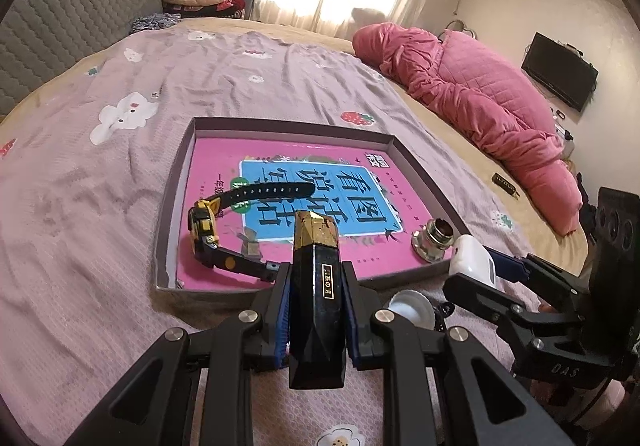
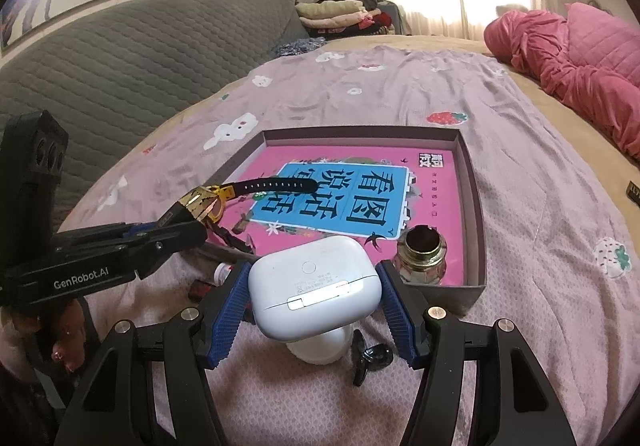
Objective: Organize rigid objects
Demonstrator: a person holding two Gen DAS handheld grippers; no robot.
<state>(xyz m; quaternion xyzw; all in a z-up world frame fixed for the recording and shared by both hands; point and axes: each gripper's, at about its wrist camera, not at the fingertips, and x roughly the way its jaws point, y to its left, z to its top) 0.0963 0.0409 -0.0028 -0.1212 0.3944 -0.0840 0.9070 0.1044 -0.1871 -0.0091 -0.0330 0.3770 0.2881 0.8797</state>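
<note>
Item 1. Left claw (image 1: 316, 310): clamped on a dark faceted bottle with a gold cap (image 1: 316, 286), pads pressed to its flat sides, cap pointing forward and over the near wall of the tray. Judged step: carrying the bottle into the tray. To do it well, clear the near wall before lowering, and aim for bare pink ground ahead and slightly right of the claw, since the wristwatch's lower strap end lies just left of the left pad.

Item 2. Right claw (image 2: 316, 296): jaws wide around a white earbud case (image 2: 316, 288); the case sits between the ribbed blue pads, raised above the bed, so it appears held, though pad contact is hard to confirm. Advice: keep it level and hold back until the left claw has set down, as the two stand close.

Item 3. Beneath the right claw, on the bed (image 2: 540, 230): a white round jar (image 2: 316, 352) and a small black clip-like piece (image 2: 370, 360), both outside the tray.

Item 4. Ahead of both claws: shallow cardboard tray (image 1: 172, 222) lined with a pink picture book (image 1: 320, 190).

Item 5. Inside the tray: black-and-yellow wristwatch (image 1: 204, 226) forward-left of the left claw; metal threaded fitting (image 2: 424, 252) just forward-right of the right claw, near the corner.
</note>
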